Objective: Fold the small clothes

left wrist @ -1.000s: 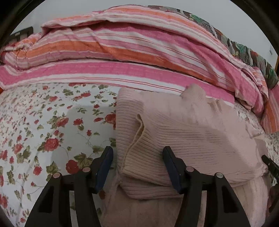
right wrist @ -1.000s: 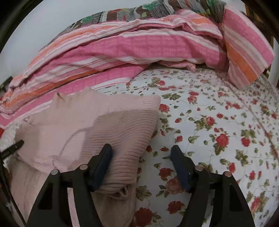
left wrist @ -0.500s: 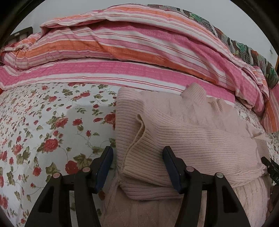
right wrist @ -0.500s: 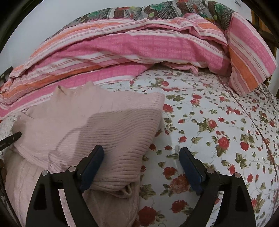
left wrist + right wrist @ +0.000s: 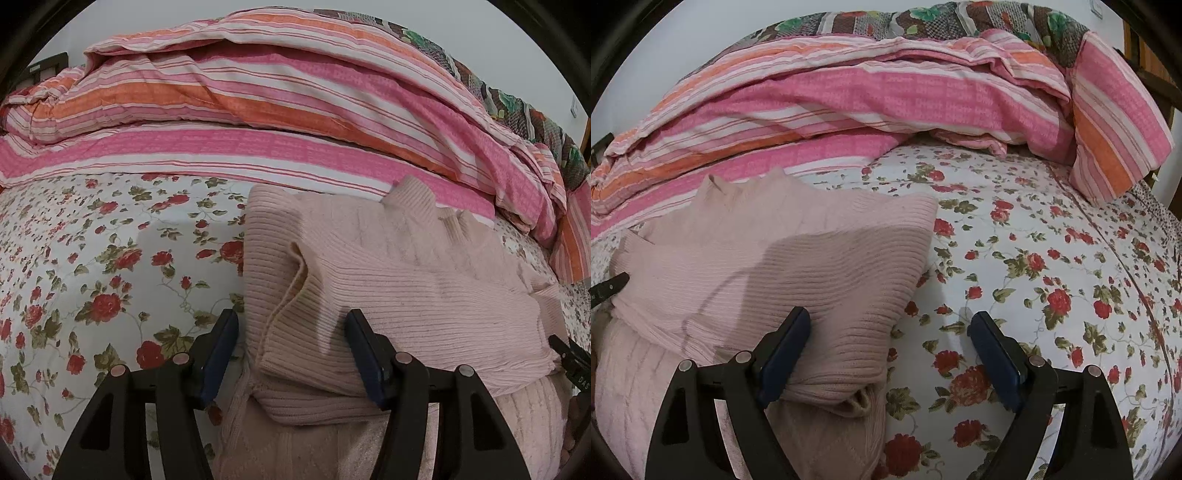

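A pale pink ribbed knit sweater [image 5: 406, 280] lies partly folded on the floral bed sheet [image 5: 92, 258], a sleeve laid across its body. My left gripper [image 5: 291, 350] is open, its jaws straddling the sweater's left folded edge and sleeve cuff. In the right wrist view the sweater [image 5: 798, 266] lies at left. My right gripper [image 5: 890, 347] is open wide; its left finger [image 5: 786, 350] rests on the sweater's right folded edge, its right finger [image 5: 993, 354] over the sheet [image 5: 1052, 277]. Each gripper's tip shows at the other view's edge.
A pink and orange striped quilt [image 5: 277, 110] is bunched along the far side of the bed, also in the right wrist view [image 5: 868, 96]. A patterned blanket [image 5: 923, 18] lies behind it. A wooden bed frame [image 5: 1152, 62] stands at far right.
My right gripper has opened wider and drawn back a little from the sweater's right edge. My left gripper and the sweater have hardly moved.
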Tool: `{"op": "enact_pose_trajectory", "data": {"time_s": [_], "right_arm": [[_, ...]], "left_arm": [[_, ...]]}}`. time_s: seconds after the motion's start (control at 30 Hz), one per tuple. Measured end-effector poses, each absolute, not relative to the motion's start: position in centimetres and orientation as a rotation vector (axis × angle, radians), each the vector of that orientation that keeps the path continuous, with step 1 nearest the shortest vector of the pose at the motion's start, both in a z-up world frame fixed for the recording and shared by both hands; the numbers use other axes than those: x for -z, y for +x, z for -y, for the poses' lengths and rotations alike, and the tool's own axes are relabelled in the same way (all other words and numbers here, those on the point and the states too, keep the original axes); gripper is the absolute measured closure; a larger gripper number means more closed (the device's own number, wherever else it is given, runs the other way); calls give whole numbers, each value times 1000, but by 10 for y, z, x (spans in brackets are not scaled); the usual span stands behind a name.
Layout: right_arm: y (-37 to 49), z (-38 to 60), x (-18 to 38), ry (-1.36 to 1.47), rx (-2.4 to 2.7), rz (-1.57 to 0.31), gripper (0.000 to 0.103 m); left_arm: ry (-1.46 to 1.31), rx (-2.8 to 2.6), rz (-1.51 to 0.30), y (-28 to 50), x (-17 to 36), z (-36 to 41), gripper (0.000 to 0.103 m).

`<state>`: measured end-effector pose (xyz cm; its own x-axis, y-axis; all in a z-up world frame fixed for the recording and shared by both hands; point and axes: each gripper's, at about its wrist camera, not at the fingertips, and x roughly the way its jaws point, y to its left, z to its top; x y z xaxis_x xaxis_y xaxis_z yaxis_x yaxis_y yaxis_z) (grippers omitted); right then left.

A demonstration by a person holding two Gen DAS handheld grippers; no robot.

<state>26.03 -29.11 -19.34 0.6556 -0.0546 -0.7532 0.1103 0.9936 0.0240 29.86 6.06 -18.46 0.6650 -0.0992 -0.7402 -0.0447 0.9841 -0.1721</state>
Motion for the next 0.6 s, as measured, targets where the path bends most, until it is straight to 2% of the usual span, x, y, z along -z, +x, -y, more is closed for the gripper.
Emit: {"op": "enact_pose_trajectory", "data": {"time_s": [0.13,0.37,0.6], "right_arm": [[247,297,188,109,69,-899,16],[159,298,181,84,82,-830,16],[94,273,175,-20,74,-789,17]], "left_arm": [[-159,51,-857,293,182,-57,44],[-187,166,-854,247,179,-68,45],[-26,166,-806,187,177,-63,46]]}}
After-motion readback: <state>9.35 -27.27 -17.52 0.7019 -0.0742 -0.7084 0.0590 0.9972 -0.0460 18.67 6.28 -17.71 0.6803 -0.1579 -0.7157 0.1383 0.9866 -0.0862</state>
